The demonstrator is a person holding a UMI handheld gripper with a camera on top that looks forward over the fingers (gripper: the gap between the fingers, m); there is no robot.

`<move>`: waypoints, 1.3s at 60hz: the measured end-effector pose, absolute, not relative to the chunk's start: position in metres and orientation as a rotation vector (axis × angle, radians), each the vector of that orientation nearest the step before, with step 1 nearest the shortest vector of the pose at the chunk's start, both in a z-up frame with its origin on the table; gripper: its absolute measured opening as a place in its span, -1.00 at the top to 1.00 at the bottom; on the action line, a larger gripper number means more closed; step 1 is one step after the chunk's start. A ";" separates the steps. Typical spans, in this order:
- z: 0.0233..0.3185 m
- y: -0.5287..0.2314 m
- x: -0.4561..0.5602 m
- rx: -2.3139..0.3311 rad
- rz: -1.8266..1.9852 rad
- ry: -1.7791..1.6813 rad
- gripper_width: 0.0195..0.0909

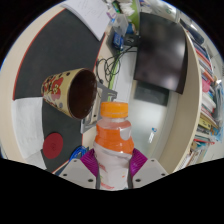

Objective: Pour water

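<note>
Here, gripper [112, 172] holds a small plastic bottle [114, 138] between its two fingers, magenta pads [90, 160] pressed against the bottle's lower sides; no gap visible on either side. Bottle: clear body with orange liquid or label band, orange cap [114, 107] on top, cap appears in place. The view is strongly rolled, so the room runs at a slant. Paper cup [70, 92] sits just beyond and to the left of the bottle's cap, patterned in brown and cream on the outside, its dark open mouth facing the camera and the bottle; cup and bottle close together, whether touching cannot be told. Cup appears against a dark round table [40, 55] with a pale rim. A red round object [53, 146] lies on the same dark surface, left of the fingers. Beyond the bottle: a black monitor [160, 55], tangled cables [112, 65], and shelves of books [208, 95] along the far right.
</note>
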State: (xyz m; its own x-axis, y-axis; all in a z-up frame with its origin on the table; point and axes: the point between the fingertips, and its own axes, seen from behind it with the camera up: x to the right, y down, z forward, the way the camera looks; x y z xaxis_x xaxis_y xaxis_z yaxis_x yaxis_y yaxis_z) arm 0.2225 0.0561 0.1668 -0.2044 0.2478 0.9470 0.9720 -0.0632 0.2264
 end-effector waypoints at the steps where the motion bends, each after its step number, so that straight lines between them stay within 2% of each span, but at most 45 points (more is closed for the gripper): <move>1: 0.166 0.056 0.221 -1.333 -1.336 -1.528 0.53; 12: 0.161 0.063 0.221 -1.247 -1.484 -1.650 0.53; 23: 0.159 0.056 0.210 -1.343 -1.352 -1.587 0.53; 26: 0.163 0.049 0.200 -1.433 -1.199 -1.486 0.52; 36: 0.208 0.024 0.184 -1.691 -0.663 -0.921 0.48; 48: 0.214 0.026 0.194 -1.750 -0.175 -0.467 0.48; 57: 0.181 0.045 0.216 -1.772 0.021 -0.258 0.48; 76: 0.078 0.061 0.239 -1.841 0.062 -0.207 0.49; 78: 0.086 0.061 0.242 -1.798 0.074 -0.191 0.48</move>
